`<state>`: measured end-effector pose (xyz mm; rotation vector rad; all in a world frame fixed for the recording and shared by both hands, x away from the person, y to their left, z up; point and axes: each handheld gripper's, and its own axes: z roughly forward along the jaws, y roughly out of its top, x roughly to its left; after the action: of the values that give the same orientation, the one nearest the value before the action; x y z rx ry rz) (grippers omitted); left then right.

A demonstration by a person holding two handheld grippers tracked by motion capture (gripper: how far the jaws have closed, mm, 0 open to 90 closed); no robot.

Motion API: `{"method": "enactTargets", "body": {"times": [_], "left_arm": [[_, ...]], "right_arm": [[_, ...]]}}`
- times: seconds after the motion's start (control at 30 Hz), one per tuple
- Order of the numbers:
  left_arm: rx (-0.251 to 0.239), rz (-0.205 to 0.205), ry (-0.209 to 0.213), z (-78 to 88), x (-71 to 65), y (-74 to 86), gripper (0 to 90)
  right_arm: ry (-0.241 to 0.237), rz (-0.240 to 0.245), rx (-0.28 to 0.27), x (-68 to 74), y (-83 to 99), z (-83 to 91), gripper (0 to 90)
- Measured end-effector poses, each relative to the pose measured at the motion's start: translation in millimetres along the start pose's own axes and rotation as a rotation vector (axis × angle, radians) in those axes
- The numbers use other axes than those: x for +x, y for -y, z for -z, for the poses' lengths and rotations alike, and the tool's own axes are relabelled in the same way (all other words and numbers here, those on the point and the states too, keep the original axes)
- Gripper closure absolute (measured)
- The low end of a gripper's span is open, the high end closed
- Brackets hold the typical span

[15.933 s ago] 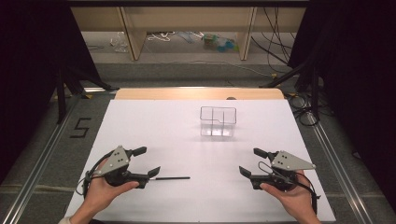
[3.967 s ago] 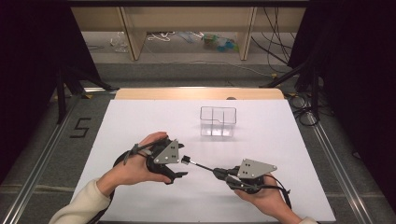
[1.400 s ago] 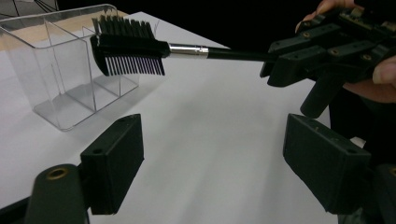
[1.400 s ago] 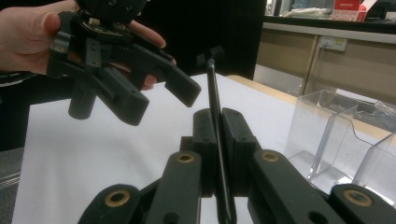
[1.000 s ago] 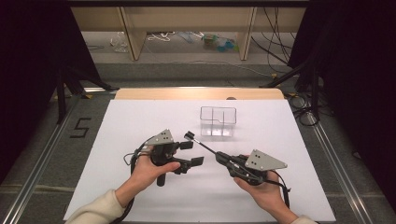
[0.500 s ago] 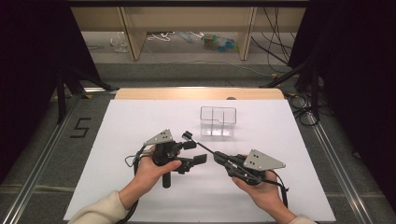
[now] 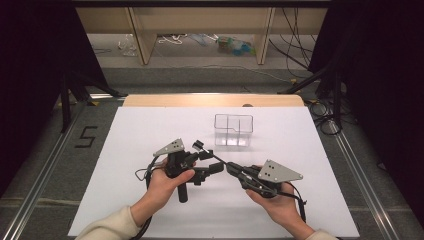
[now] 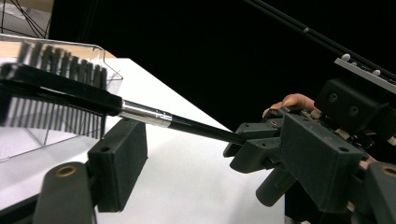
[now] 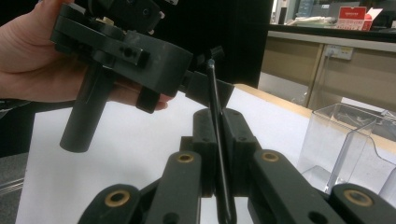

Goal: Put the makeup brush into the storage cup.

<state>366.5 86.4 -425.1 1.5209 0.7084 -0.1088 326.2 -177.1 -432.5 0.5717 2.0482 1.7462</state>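
Black brush (image 7: 212, 156): right gripper (image 7: 235, 170) is clamping its handle, head rising toward the clear box (image 7: 233, 131).
Left gripper (image 7: 206, 162): jaws, just closing slightly, are standing open beside the brush, gripping nothing.
Next: right gripper probably carrying it into the box.

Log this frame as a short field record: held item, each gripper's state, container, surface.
held item: thin black-handled brush with a comb head
right gripper: shut on the brush handle, fingers clamped on it
left gripper: open, beside the brush head; jaws have just been closing a little, not pressing on the brush
container: clear plastic divided box, upright, apart from both grippers
surface: white table sheet
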Motion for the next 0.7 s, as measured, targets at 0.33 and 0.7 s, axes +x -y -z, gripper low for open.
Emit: {"method": "enactTargets", "body": {"times": [0.33, 0.7], "left_arm": [[-0.027, 0.025, 0.012, -1.0, -0.2, 0.9, 32.8], [-0.056, 0.050, 0.024, -1.1, 0.8, 1.5, 45.3]], "right_arm": [[-0.004, -0.001, 0.011, 1.1, -1.0, -0.9, 85.3], [0.009, 0.006, -0.013, 1.8, -1.2, -2.3, 85.3]]}}
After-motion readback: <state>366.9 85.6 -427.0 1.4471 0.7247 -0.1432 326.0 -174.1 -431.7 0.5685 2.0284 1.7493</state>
